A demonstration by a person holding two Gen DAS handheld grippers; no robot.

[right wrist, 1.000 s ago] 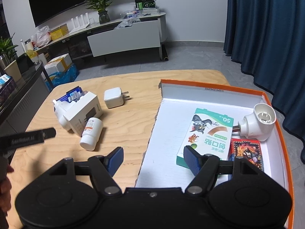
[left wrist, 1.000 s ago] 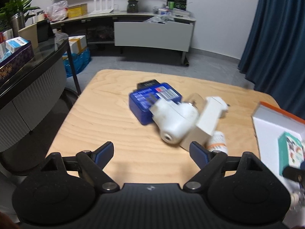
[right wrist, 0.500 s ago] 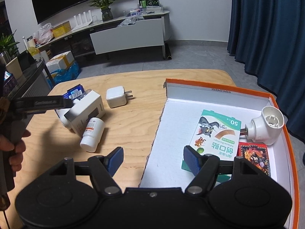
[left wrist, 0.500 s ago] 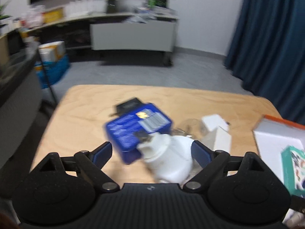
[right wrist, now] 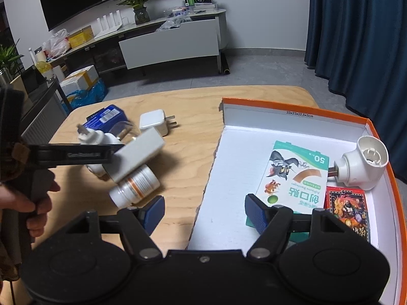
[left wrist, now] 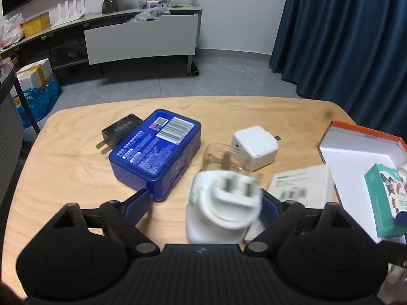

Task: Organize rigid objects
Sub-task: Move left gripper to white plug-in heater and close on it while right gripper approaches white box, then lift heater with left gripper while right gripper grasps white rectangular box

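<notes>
On a wooden counter (left wrist: 76,157), the left gripper (left wrist: 203,203) straddles a white plug-in device (left wrist: 221,208) whose two prongs point up toward the camera, its jaws closing but not yet pressing on the plastic. The device stands among a cluster of items: a blue tin (left wrist: 155,152), a black charger (left wrist: 122,129) beside it, a white charger (left wrist: 254,145), a flat white carton (right wrist: 138,157) and a white pill bottle (right wrist: 134,188). The right gripper (right wrist: 203,213) hangs idle over the near edge of the orange-rimmed box (right wrist: 292,111), jaws open and empty; inside lie a bandage packet (right wrist: 292,172), a matching white plug-in unit (right wrist: 361,162) and a red card pack (right wrist: 348,203). The device looks light, rigid and smooth, so likely slippery; the rounded body below the prongs seems the safest hold.
</notes>
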